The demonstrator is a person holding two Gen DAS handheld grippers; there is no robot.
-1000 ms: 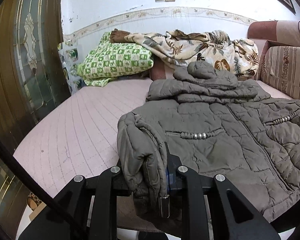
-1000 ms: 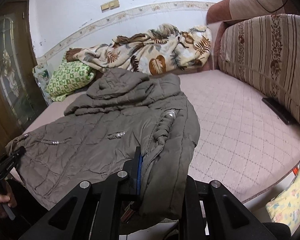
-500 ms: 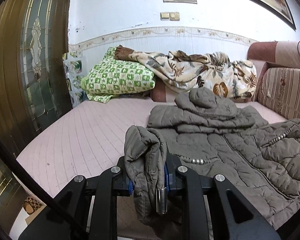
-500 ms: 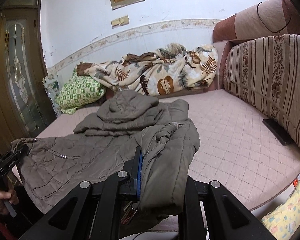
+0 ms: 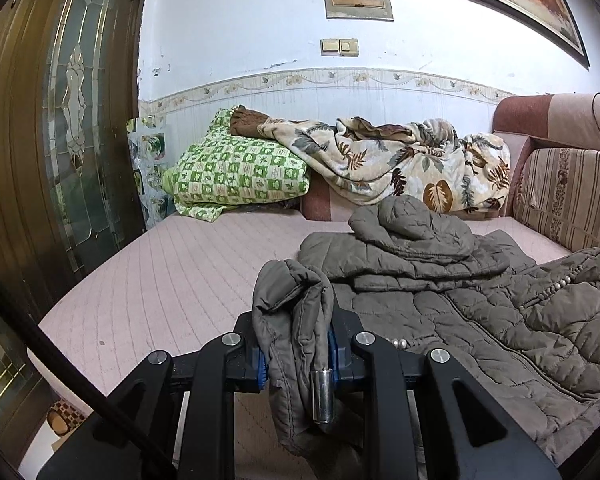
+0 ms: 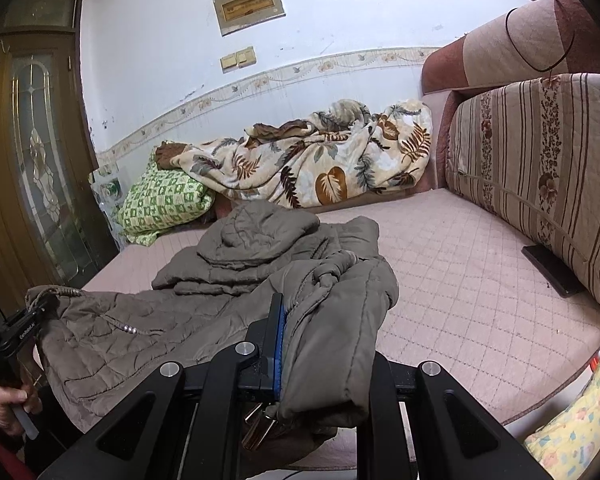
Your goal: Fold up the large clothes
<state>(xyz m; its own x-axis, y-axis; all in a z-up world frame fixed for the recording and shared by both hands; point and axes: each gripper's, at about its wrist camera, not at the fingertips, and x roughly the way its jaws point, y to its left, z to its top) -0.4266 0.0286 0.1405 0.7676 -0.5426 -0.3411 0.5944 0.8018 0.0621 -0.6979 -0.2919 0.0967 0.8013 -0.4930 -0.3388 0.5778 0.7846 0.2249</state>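
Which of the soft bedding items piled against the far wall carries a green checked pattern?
The green checked pillow, at the left end by the door. The blanket draped beside and partly over it is cream with brown leaf prints instead.

left side: we see bare mattress to the door
right side: open quilting, dark flat object by striped cushion
back: green pillow, leaf blanket block the wall
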